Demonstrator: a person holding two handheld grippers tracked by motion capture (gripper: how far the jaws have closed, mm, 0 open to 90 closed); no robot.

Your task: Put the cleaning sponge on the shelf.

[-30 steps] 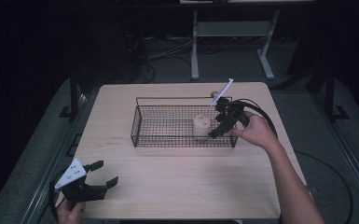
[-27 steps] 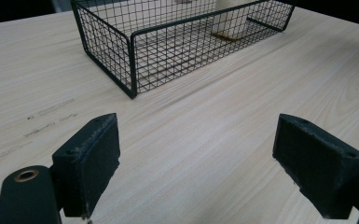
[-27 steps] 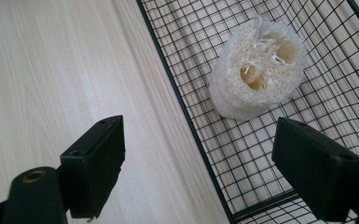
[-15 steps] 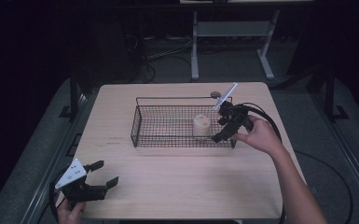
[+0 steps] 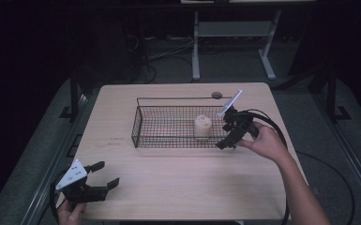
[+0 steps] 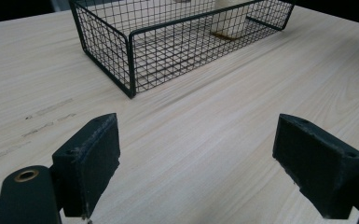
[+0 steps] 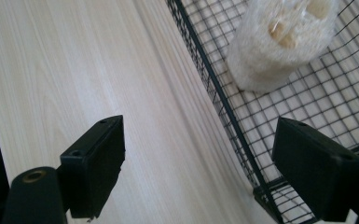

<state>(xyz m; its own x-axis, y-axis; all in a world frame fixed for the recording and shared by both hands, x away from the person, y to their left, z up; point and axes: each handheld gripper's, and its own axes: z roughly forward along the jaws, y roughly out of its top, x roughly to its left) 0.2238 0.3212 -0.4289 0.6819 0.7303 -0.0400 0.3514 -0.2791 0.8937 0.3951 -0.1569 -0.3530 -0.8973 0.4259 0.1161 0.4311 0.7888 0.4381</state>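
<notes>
Having drawn back from over the wire basket (image 5: 178,126) to its right end, now hovering just outside the corner: right gripper (image 5: 228,136), jaws spread wide, grasping nothing. Standing upright inside the basket, just beyond and to the left of those jaws in the high view: pale loofah sponge (image 5: 202,127), resting on the mesh floor near the basket's right end, apart from the tool. Showing in the right gripper view ahead of the jaws and off toward the right-hand one: same loofah sponge (image 7: 279,44), with the basket's wire rim (image 7: 214,93) running between the two jaws, one jaw over bare wooden table (image 7: 74,70), the other over the mesh.

Staying put at the near left corner of the table (image 5: 178,187): left gripper (image 5: 101,180), jaws likewise gaping, holding nothing, well apart from the basket. Lying far ahead of it in the left gripper view: wire basket (image 6: 135,51), its near corner toward the left jaw, the loofah sponge (image 6: 231,23) at the basket's far end, partly cut off by the frame edge.
</notes>
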